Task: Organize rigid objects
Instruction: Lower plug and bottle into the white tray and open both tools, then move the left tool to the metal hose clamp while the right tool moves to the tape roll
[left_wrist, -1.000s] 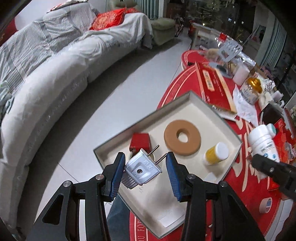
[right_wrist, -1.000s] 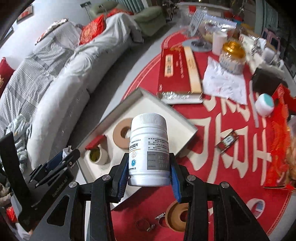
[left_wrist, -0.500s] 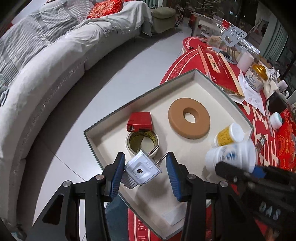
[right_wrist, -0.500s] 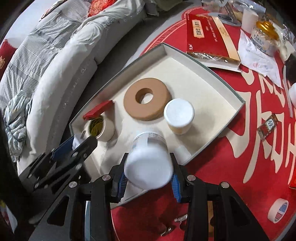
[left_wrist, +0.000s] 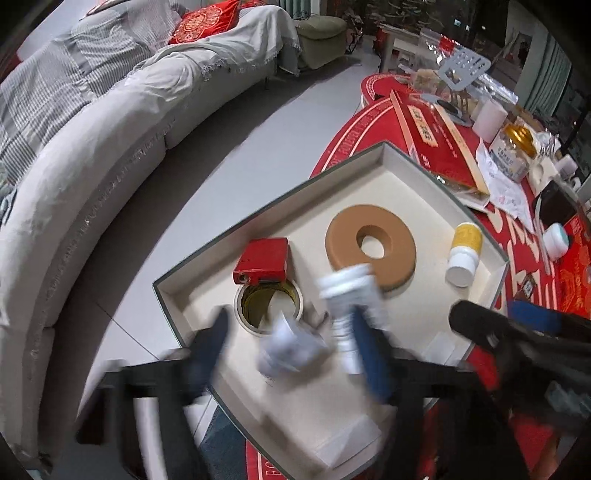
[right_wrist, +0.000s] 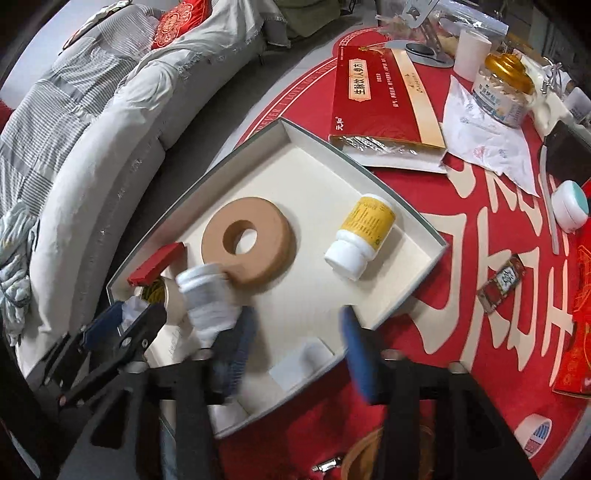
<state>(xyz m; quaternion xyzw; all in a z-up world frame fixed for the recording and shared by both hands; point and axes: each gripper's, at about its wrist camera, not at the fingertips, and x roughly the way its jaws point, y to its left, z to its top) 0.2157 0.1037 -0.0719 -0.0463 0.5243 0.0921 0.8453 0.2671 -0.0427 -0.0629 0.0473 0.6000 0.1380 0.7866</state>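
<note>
A cream tray (left_wrist: 258, 223) with a grey rim sits at the edge of the red table. My left gripper (left_wrist: 290, 350) hangs over the tray's near corner with its jaws opening. The white plug (left_wrist: 291, 347) is a blur, loose between them with no pad on it. In the right wrist view my right gripper (right_wrist: 299, 349) is also opening, over the tray (right_wrist: 325, 192). The white bottle (right_wrist: 210, 299) is blurred just left of its left finger, tilted against the tan ring (right_wrist: 266, 258). That bottle (left_wrist: 351, 295) shows beside the plug in the left wrist view too.
In the tray lie a red lighter-like box (left_wrist: 264, 258), a tape roll (left_wrist: 240, 306) and a yellow bottle (right_wrist: 365, 229) on its side. Behind it are a long red box (right_wrist: 376, 88), a gold-lidded jar (right_wrist: 506, 88) and tissue (right_wrist: 480, 136). A grey sofa (left_wrist: 92, 147) lies left.
Both grippers sank toward the tray and spread their jaws. The plug came free of the left pads, and the white bottle left the right pads and tipped toward the ring.
</note>
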